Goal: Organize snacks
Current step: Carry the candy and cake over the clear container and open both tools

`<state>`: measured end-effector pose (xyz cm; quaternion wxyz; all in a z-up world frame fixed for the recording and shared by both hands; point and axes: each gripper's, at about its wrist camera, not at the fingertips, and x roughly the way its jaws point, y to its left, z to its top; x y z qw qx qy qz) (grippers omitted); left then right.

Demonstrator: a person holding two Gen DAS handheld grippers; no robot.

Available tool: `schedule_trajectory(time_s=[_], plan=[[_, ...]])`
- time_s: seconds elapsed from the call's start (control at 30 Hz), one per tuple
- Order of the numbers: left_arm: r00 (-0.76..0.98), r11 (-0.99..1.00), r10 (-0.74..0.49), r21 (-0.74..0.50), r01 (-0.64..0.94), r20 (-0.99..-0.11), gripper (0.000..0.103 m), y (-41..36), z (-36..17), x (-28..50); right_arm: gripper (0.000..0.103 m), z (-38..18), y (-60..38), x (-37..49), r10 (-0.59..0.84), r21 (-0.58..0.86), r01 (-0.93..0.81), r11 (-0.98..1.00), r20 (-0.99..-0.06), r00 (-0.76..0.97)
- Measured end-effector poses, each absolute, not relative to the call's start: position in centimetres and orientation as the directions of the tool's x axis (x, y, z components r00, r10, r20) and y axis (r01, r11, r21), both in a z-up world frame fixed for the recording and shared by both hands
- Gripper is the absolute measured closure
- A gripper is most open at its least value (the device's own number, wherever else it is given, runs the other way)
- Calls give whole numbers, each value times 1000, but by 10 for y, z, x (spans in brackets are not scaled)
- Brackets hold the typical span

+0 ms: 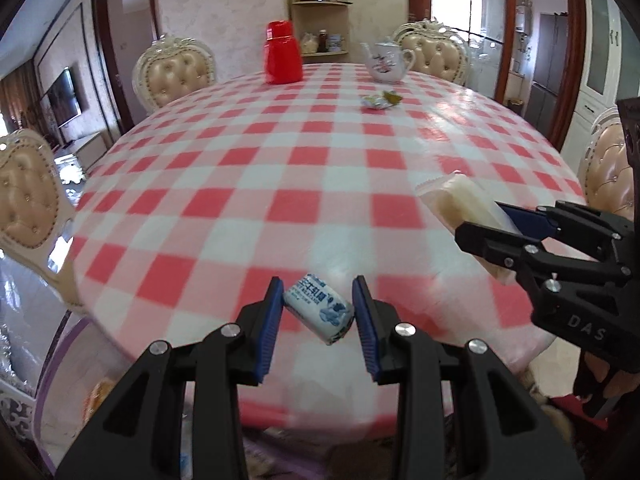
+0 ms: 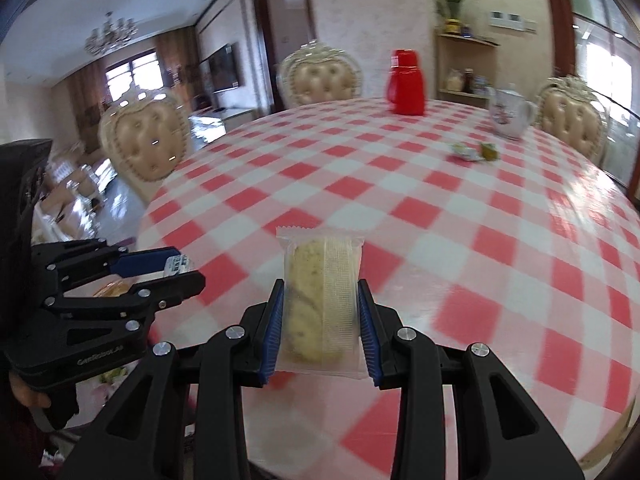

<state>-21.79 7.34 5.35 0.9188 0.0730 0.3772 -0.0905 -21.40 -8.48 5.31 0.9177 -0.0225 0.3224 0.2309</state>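
My left gripper (image 1: 318, 312) is shut on a small white and blue wrapped snack (image 1: 319, 309), held above the near edge of the red and white checked table (image 1: 280, 168). My right gripper (image 2: 321, 308) is shut on a clear packet holding a pale cake slice (image 2: 321, 296), also over the table's near part. In the left wrist view the right gripper (image 1: 486, 226) comes in from the right with its cake packet (image 1: 460, 204). The right wrist view has the left gripper (image 2: 176, 268) at the left with the small snack (image 2: 178, 263) between its pads. Two small wrapped sweets (image 1: 380, 100) lie far across the table.
A red thermos jug (image 1: 283, 53) and a white flowered teapot (image 1: 386, 62) stand at the far side. Padded beige chairs (image 1: 174, 70) ring the table. A purple-rimmed container (image 1: 72, 360) with packets sits below the table's near left edge. A hand (image 1: 604, 380) holds the right gripper.
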Motion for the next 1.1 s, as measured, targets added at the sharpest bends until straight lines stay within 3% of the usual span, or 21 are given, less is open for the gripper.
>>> schedule_trajectory(time_s=[0.53, 1.1], plan=[[665, 987, 71, 149, 62, -744, 67, 191, 34, -252, 69, 40, 43, -252, 539, 36, -697, 716, -663, 519], [587, 985, 174, 135, -110, -791, 67, 278, 6, -268, 69, 21, 120, -304, 600, -23, -871, 491, -716, 357]])
